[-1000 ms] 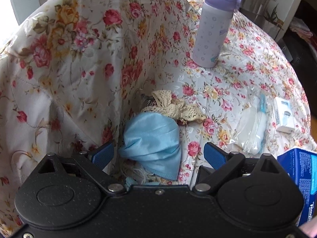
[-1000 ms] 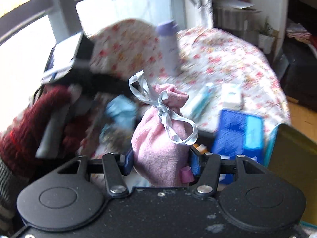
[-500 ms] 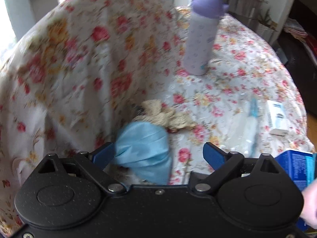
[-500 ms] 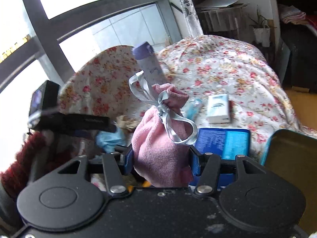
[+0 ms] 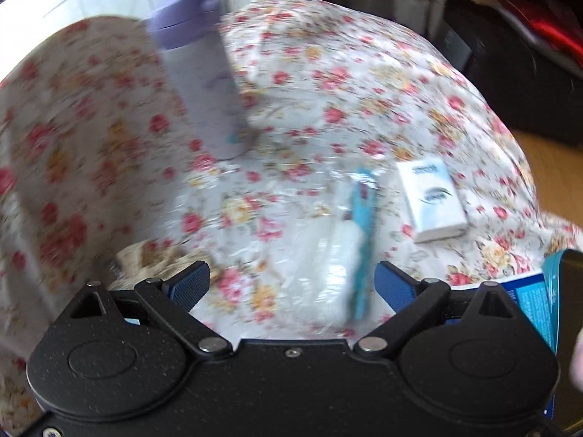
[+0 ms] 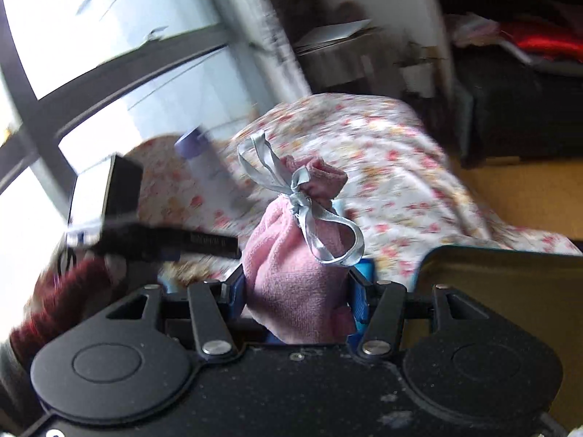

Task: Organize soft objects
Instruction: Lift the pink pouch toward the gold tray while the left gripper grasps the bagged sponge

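My right claw (image 6: 297, 291) is clenched on a pink drawstring pouch (image 6: 291, 273), its blue pads pressing both sides of the cloth while the neck, tied with a grey ribbon (image 6: 309, 218), stands up above the fingers. My left claw (image 5: 291, 284) is released, jaws wide, with nothing between the pads; it hangs over a clear plastic packet with a blue strip (image 5: 349, 247) lying on the floral tablecloth (image 5: 328, 83). A beige lace piece (image 5: 153, 258) sits just beside the left pad, at the foot of a tall cloth-draped hump (image 5: 73, 127) that walls off that side. A lilac bottle (image 5: 200, 83) stands upright farther back, near the hump, well apart from the claw. A small white box (image 5: 431, 200) lies to the right of the packet, near where the table falls away, and a blue carton (image 5: 528, 306) touches the lower right edge of the left view. Between bottle, packet and white box the cloth lies bare, leaving room to move. From the right wrist, a dark-rimmed teal container (image 6: 503, 284) sits close on the right, and a dark red knitted sleeve (image 6: 62, 298) shows at left.
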The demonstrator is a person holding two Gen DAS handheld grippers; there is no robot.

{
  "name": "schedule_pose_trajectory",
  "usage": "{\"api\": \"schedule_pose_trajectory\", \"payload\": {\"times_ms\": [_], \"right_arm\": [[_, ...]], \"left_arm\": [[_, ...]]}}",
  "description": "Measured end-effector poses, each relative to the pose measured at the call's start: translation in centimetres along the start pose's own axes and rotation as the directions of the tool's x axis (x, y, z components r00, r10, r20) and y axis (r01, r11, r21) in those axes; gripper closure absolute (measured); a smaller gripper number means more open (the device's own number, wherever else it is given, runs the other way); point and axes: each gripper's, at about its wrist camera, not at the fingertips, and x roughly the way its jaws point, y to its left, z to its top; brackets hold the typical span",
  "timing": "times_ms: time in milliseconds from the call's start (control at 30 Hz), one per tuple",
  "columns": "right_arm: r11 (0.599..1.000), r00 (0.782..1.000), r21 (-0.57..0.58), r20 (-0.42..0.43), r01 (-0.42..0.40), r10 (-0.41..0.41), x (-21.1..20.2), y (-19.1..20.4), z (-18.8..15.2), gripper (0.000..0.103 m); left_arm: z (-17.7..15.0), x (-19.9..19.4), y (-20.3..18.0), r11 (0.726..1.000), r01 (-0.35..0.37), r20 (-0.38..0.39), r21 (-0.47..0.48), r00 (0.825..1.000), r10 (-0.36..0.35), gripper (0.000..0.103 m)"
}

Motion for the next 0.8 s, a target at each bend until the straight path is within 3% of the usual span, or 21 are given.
{"api": "schedule_pose_trajectory", "payload": {"times_ms": [100,200,300,533,733,800], "right_arm": [[0.995,0.997,0.078,0.03,0.068,-0.07,-0.2,-1.8,0.6,0.049],[0.977,0.981,0.122,0.064,0.176,-0.184,-0.4,-2.9,1.0,0.049],[0.942,0.947,0.163,0.08,0.294,-0.31,-0.5,-4.1,1.1,0.049],[0.843,0.883,0.297,-0.001,0.449,-0.47,0.1,-7.6,1.0,0.049],[0.767,0.849,0.387,-0.091,0.512,-0.521,0.9,-9.7,0.8,0.049],[0.751,0.845,0.41,-0.111,0.518,-0.522,1.2,-10.3,0.6,0.049]], "left_arm": [[0.2,0.6,-1.3,0.999,-0.019,-0.01,0.039,1.0,0.02,0.009],[0.4,1.4,-2.0,0.997,-0.052,-0.029,0.055,0.998,0.053,0.009],[0.5,2.3,-2.2,0.997,-0.06,-0.055,0.046,0.997,0.063,0.009],[0.1,3.9,-1.9,0.997,-0.077,-0.103,0.013,0.992,0.078,0.009],[0.3,5.5,-1.7,0.999,-0.017,-0.154,-0.033,0.988,0.012,0.011],[0.3,5.9,-1.2,0.996,0.04,-0.176,-0.075,0.983,-0.052,0.022]]}}
